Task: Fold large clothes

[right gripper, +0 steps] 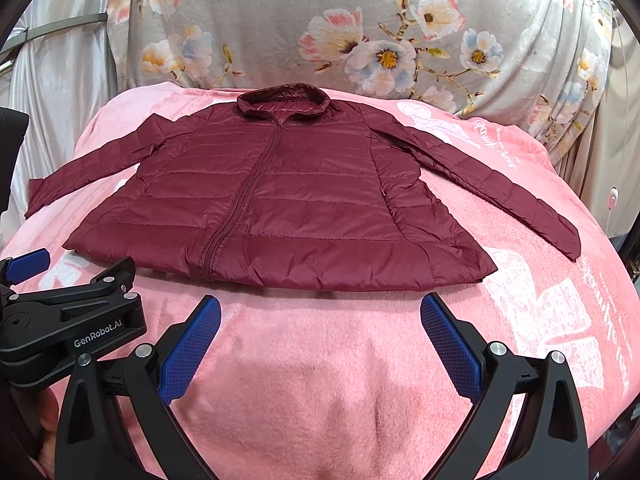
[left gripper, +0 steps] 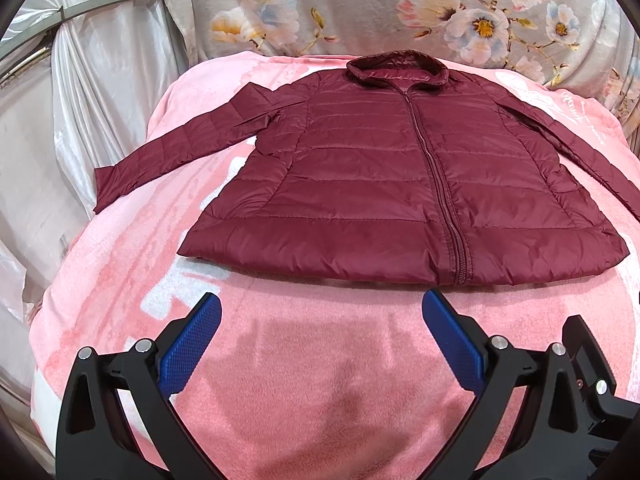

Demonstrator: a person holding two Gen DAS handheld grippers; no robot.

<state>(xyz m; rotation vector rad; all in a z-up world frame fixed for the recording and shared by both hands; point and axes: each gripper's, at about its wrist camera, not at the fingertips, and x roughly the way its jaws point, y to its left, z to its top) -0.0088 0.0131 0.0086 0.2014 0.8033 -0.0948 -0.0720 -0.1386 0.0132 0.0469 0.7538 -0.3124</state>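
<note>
Left claw [left gripper: 322, 310] spread, jacket [left gripper: 400, 184] right sleeve cut off

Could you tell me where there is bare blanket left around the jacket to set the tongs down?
Bare blanket runs between the jacket hem and both open tongs, left and right. More lies outside the right sleeve. It is crowded at the collar, against the floral cover.

Maroon quilted puffer jacket [left gripper: 384, 184] [right gripper: 276, 200] flat, front up, zipped, sleeves spread, collar far side.
</note>
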